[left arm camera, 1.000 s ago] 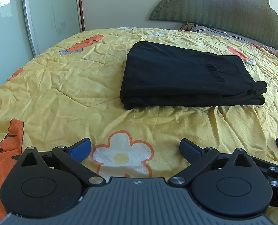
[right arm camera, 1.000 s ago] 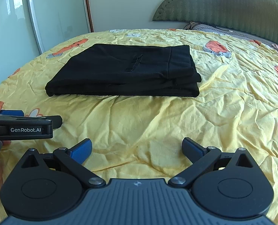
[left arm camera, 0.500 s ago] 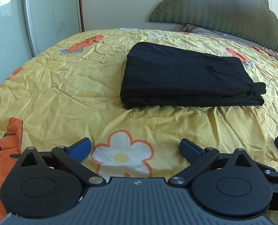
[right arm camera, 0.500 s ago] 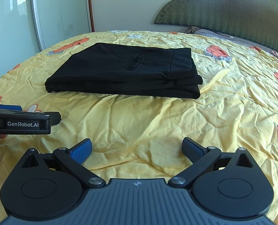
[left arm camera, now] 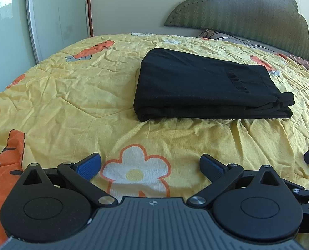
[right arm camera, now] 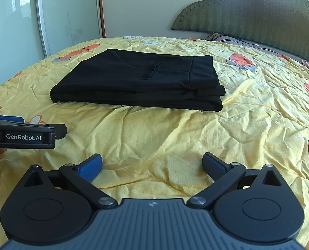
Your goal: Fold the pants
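Note:
Black pants (left arm camera: 206, 87) lie folded in a flat rectangle on the yellow bedspread (left arm camera: 71, 104); they also show in the right wrist view (right arm camera: 137, 79). My left gripper (left arm camera: 150, 164) is open and empty, low over the bedspread, well short of the pants. My right gripper (right arm camera: 152, 164) is open and empty, also short of the pants. The left gripper's body (right arm camera: 21, 134) shows at the left of the right wrist view.
A green padded headboard (left arm camera: 248, 20) stands at the far side with pillows (left arm camera: 227, 37) below it. A glass wardrobe door (left arm camera: 56, 14) is at the left. The bedspread has flower and carrot prints and is wrinkled.
Both grippers have pulled back and tilted up slightly, so the pants sit a little lower in view. The pants have not moved. Both grippers stay open.

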`<act>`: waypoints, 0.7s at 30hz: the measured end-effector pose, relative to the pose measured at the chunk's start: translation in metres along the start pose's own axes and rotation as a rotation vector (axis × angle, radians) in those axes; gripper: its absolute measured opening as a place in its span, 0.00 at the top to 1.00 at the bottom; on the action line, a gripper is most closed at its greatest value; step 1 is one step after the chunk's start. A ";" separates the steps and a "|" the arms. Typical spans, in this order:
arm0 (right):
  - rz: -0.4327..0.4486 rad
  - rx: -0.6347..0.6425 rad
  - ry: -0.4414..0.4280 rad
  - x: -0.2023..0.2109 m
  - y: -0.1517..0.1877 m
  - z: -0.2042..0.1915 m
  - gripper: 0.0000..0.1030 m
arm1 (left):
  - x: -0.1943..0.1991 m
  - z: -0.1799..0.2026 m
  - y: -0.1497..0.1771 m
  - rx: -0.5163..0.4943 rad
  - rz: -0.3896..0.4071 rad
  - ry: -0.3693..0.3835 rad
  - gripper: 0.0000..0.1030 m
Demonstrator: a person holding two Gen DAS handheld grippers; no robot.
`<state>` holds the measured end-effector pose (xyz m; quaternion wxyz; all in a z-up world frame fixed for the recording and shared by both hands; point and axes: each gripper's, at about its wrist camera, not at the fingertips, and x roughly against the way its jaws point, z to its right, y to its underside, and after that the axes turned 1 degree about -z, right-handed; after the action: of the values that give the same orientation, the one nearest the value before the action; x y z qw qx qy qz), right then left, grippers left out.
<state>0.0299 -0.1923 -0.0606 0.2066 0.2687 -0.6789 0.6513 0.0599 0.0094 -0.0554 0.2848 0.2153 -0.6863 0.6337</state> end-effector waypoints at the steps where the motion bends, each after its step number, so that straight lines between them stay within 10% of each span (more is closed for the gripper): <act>1: 0.000 0.000 0.000 0.000 0.000 0.000 0.00 | 0.000 -0.001 0.000 0.000 0.001 -0.001 0.01; 21: 0.004 -0.007 -0.002 0.001 0.000 0.000 0.00 | 0.001 -0.001 0.001 0.008 0.007 -0.001 0.01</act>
<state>0.0292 -0.1925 -0.0606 0.2054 0.2676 -0.6819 0.6490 0.0587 0.0101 -0.0556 0.2813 0.2144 -0.6846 0.6374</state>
